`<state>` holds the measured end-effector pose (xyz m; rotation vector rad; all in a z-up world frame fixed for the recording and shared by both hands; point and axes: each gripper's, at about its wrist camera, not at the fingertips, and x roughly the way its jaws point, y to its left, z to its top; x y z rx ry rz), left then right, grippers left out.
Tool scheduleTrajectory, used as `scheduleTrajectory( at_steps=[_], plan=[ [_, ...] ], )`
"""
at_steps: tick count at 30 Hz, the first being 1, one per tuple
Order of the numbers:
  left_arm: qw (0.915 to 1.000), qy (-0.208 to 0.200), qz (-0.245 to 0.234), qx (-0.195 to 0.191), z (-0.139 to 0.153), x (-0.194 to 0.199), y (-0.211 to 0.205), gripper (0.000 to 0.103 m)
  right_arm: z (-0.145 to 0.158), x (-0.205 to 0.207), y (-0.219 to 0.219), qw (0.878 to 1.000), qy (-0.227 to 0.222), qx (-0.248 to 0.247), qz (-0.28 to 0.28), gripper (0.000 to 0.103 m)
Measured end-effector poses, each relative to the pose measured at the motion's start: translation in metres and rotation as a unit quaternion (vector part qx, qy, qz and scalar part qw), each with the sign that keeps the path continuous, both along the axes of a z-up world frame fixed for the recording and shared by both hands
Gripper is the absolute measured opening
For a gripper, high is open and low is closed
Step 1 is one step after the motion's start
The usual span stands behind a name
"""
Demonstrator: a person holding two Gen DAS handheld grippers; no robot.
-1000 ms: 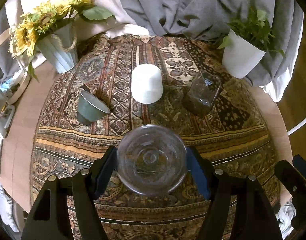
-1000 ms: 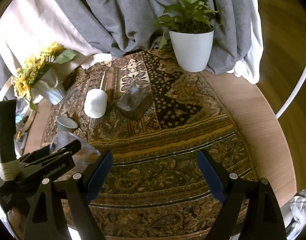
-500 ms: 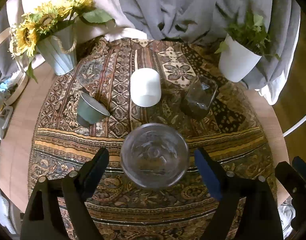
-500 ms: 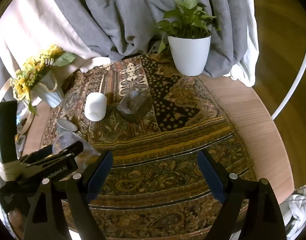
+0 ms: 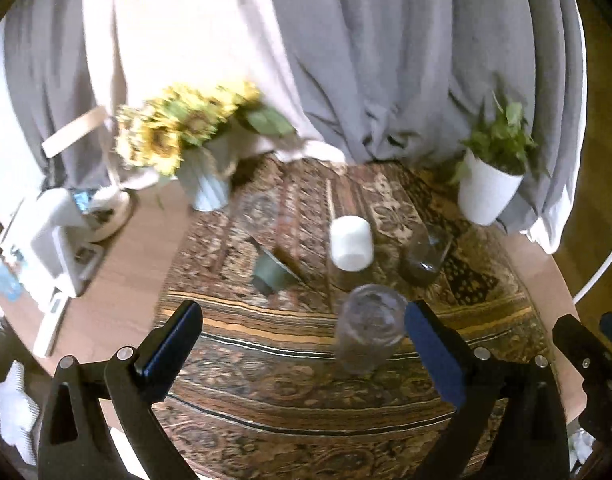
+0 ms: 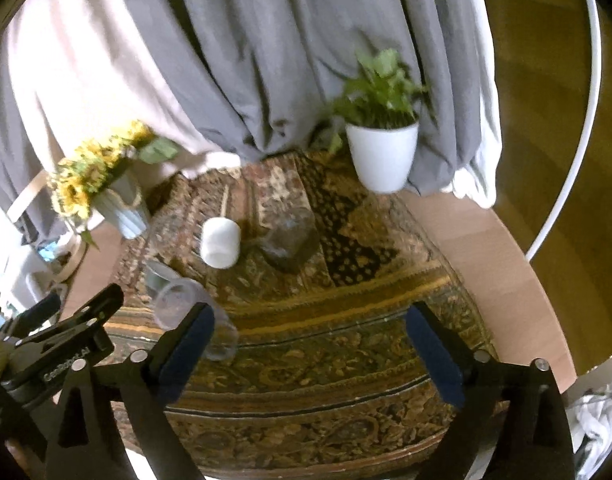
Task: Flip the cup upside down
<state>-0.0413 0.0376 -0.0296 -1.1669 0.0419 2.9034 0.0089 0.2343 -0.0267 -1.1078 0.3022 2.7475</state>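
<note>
A clear glass cup (image 5: 368,328) stands upside down on the patterned cloth (image 5: 290,396), near the front. It also shows in the right wrist view (image 6: 186,308), partly behind my right gripper's left finger. My left gripper (image 5: 302,356) is open and empty, drawn back and above the cup, which sits close to its right finger. My right gripper (image 6: 310,352) is open and empty over the cloth, to the right of the cup. The left gripper's body (image 6: 58,344) shows at the lower left of the right wrist view.
Behind the clear cup stand a white cup (image 5: 351,243), a dark glass cup (image 5: 424,256) and a grey-green cup (image 5: 272,270). A sunflower vase (image 5: 206,184) is at the back left, a white potted plant (image 5: 488,188) at the back right. Grey curtains hang behind.
My left gripper opened and let go of the clear cup, then pulled back and tilted up. The cup now stands free on the cloth. My right gripper also rose and tilted up.
</note>
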Motion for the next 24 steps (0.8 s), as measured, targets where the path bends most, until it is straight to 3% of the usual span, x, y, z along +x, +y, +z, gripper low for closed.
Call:
scheduleTrajectory(
  at_steps=[11, 24],
  plan=[
    [0.9994, 0.014, 0.032, -0.008, 0.015, 0.030, -0.042, 0.103, 0.019, 0.014, -0.043, 0.999, 0.020, -0.003, 0.044, 0.101],
    [0.9995, 0.012, 0.022, -0.018, 0.015, 0.044, -0.060, 0.103, 0.020, 0.026, -0.067, 0.999, 0.022, 0.010, 0.041, 0.101]
  ],
)
